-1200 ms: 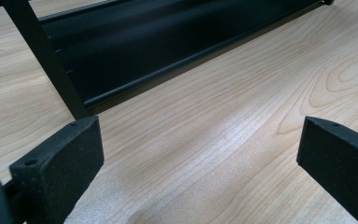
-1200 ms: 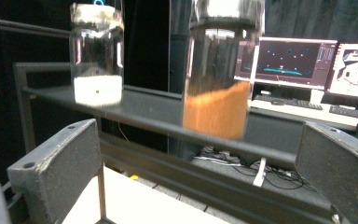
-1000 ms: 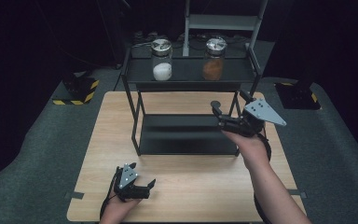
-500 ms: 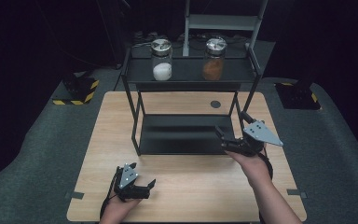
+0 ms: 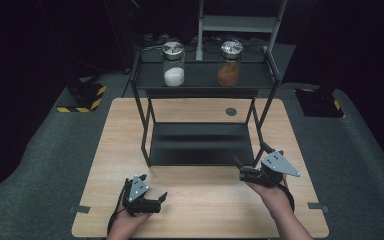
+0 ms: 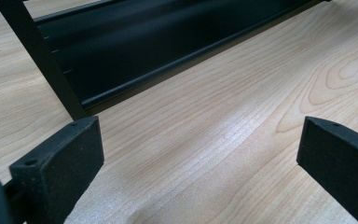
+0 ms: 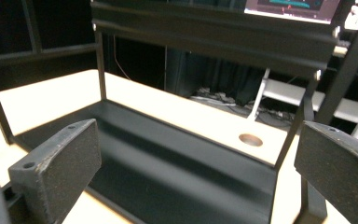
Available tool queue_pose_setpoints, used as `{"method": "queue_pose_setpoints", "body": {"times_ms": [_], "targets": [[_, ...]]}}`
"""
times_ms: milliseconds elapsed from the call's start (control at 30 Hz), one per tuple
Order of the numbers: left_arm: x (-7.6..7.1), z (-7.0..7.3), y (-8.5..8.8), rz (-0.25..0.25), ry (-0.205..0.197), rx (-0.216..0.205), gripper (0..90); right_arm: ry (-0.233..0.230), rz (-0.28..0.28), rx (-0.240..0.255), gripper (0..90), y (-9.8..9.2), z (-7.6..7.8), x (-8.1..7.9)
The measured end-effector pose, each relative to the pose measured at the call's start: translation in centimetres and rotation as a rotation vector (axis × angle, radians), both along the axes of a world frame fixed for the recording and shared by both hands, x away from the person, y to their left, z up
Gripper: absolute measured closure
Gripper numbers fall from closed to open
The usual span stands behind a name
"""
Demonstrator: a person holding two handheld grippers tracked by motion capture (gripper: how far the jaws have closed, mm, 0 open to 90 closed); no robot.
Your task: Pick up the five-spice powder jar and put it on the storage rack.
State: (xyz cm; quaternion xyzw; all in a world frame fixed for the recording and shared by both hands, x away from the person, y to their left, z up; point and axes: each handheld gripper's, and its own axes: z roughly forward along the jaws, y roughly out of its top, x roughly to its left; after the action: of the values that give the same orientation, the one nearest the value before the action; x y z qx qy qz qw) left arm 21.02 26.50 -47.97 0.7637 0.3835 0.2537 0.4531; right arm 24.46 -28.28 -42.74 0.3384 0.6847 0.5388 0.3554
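A black two-tier rack [image 5: 145, 135] stands on the wooden table [image 5: 215, 200]. On its top shelf are a glass jar of white powder [image 5: 173, 64] and a glass jar of orange-brown powder [image 5: 228, 62], both with metal lids. My left gripper [image 5: 158, 200] rests low near the table's front left, open and empty; between its jaws [image 6: 200, 154] lies bare wood, with the rack's lower shelf [image 6: 135, 42] beyond. My right gripper [image 5: 240, 169] hovers by the rack's front right leg, open and empty, and its view [image 7: 196, 158] looks over the lower shelf [image 7: 177, 172].
A round dark hole [image 5: 231, 111] [image 7: 250, 139] sits in the table behind the rack. Yellow-black striped floor blocks [image 5: 82, 100] lie at the left and a dark one [image 5: 322, 102] at the right. A white frame [image 5: 240, 22] stands behind the rack.
My right gripper has come down and toward the person, from beside the rack's upper right to the lower shelf's front right corner. The left gripper has stayed put.
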Motion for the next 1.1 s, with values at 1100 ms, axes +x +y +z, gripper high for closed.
{"method": "queue_pose_setpoints", "body": {"times_ms": [1100], "targets": [[0.0,0.1,-0.2,-0.002,-0.002,0.017,0.8,0.153,-0.084,-0.186,0.0,-1.7,-5.9,-3.5]]}}
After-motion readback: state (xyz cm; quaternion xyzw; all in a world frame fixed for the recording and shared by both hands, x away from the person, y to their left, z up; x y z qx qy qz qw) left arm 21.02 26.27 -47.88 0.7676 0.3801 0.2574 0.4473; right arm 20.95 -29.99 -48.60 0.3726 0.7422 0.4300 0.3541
